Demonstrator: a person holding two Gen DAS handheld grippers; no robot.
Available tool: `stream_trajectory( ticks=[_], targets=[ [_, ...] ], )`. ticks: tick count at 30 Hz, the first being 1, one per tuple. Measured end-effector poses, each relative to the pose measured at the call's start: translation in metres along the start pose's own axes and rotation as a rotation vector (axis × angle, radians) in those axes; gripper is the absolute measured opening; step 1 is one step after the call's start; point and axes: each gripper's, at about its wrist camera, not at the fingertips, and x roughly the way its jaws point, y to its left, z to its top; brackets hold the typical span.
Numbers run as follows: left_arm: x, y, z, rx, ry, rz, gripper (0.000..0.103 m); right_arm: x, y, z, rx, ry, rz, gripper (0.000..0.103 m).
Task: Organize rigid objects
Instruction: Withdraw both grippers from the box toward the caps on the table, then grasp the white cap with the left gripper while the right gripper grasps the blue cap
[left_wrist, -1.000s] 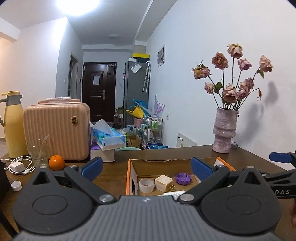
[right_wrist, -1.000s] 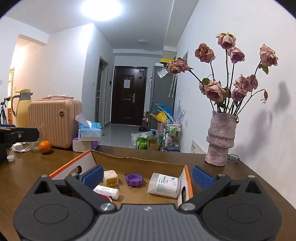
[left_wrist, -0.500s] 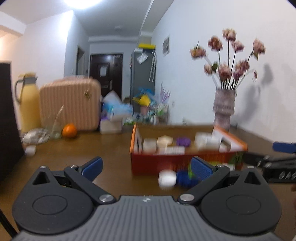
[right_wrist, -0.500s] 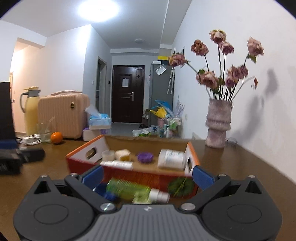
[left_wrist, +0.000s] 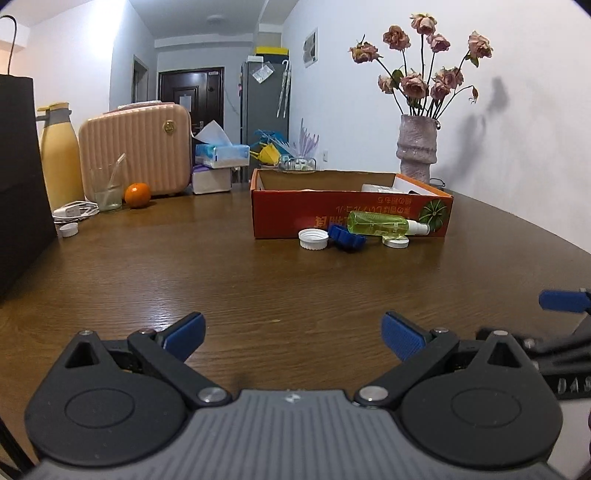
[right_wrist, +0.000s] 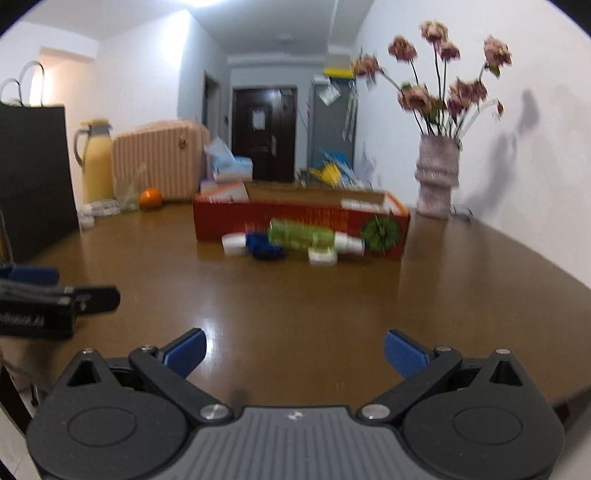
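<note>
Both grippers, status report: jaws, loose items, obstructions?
Left gripper open, empty. Right gripper open, empty. Green spray bottle, white cap, blue cap loose before orange box. Bare tabletop between, nothing blocking.

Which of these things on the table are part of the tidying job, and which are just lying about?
Job: orange box, green spray bottle, white cap, blue cap, small white lid.

Lying about: vase, suitcase, orange, flask.

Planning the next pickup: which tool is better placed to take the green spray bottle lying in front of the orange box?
Marginally the right tool: the green spray bottle lies right of centre in the left view, towards the right tool's side. Both tools are open, empty, similarly far.
</note>
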Motion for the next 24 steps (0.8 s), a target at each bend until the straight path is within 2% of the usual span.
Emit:
stream_trajectory(
  ticks=[6,9,11,14,16,20,22,24],
  targets=[
    [0.024,-0.002,0.008,-0.021,0.054,-0.04,0.103,0.017,-0.009,0.011,0.016,0.019,-0.022,0.102],
    [0.043,0.002,0.014,-0.032,0.111,-0.109,0.103,0.033,-0.016,0.018,0.052,0.051,-0.009,0.101],
    [0.057,0.008,0.026,-0.033,0.156,-0.141,0.103,0.046,-0.021,0.024,0.063,0.068,0.002,0.101],
    [0.081,0.021,0.049,-0.045,0.16,-0.17,0.103,0.066,-0.031,0.039,0.106,0.087,0.015,0.097],
    [0.103,0.025,0.066,-0.014,0.165,-0.175,0.103,0.081,-0.039,0.051,0.178,0.099,0.067,0.094],
    [0.152,0.018,0.086,0.128,0.155,-0.187,0.102,0.111,-0.05,0.069,0.32,0.104,0.171,0.089],
    [0.18,0.01,0.092,0.194,0.188,-0.183,0.096,0.124,-0.052,0.077,0.347,0.098,0.178,0.088],
    [0.199,0.006,0.096,0.232,0.196,-0.176,0.084,0.135,-0.053,0.083,0.355,0.093,0.175,0.088]
  ],
)
